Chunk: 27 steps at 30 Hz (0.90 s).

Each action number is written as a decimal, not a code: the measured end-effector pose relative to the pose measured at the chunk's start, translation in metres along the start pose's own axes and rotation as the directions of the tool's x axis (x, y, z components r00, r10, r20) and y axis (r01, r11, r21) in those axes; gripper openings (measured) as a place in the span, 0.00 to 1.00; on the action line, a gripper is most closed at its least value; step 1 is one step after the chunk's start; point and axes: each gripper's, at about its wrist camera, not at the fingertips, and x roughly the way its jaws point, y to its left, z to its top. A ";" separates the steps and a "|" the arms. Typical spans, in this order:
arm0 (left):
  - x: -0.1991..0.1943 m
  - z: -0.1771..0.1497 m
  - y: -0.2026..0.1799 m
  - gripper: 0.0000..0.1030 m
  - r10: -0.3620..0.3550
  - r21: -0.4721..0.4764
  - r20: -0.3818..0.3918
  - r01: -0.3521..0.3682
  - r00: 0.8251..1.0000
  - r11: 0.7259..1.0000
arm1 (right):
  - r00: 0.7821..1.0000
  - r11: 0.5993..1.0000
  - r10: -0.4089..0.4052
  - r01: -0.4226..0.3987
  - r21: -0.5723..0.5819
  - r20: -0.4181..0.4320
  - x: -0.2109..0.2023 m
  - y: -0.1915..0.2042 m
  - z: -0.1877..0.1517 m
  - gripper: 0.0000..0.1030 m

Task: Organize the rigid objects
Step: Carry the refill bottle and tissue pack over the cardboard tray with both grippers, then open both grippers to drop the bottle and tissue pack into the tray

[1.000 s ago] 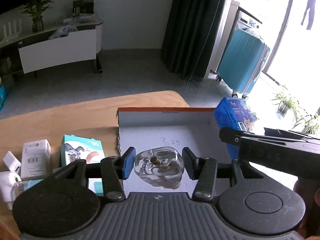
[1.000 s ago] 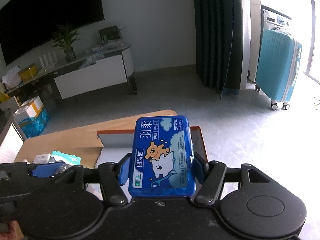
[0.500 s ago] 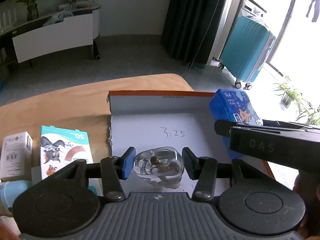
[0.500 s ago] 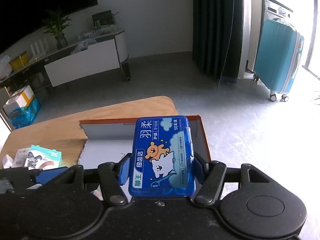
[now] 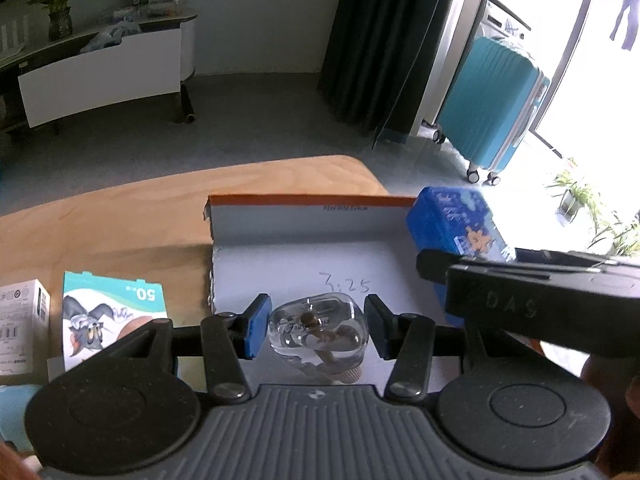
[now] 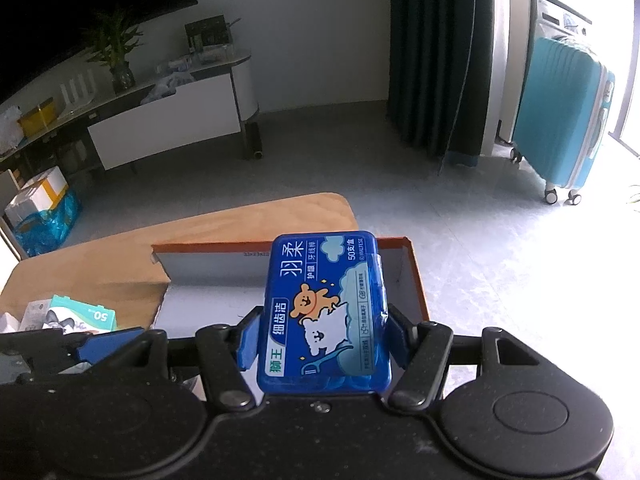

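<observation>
A clear plastic container (image 5: 318,330) with small brown contents is pinched between the blue pads of the left gripper (image 5: 316,326), held just above the white floor of an open cardboard box (image 5: 280,256) marked with handwritten digits. A blue floss-pick case (image 6: 326,312), printed with cartoon bears, is clamped by its long sides in the right gripper (image 6: 320,338), over the right part of the same box. To the left of the box, a teal cartoon carton (image 5: 110,320) and a white carton (image 5: 22,330) are seen lying on the wooden table (image 5: 120,220). Beyond the table, a teal suitcase (image 5: 494,106) is seen standing beside dark curtains (image 5: 384,40)
</observation>
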 end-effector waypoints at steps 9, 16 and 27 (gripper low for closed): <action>0.000 0.012 -0.004 0.50 -0.010 -0.004 0.018 0.010 1.000 1.000 | 0.998 0.997 0.042 -0.044 0.056 0.038 -0.013 -0.016 0.007 0.75; -0.001 0.024 -0.009 0.50 -0.002 0.004 0.040 0.002 0.999 1.000 | 0.991 0.990 0.051 -0.067 0.123 0.124 -0.034 -0.032 0.015 0.77; -0.002 0.033 -0.013 0.81 0.010 -0.007 0.048 -0.010 0.999 1.000 | 0.982 0.986 0.073 -0.098 0.137 0.173 -0.045 -0.036 0.020 0.77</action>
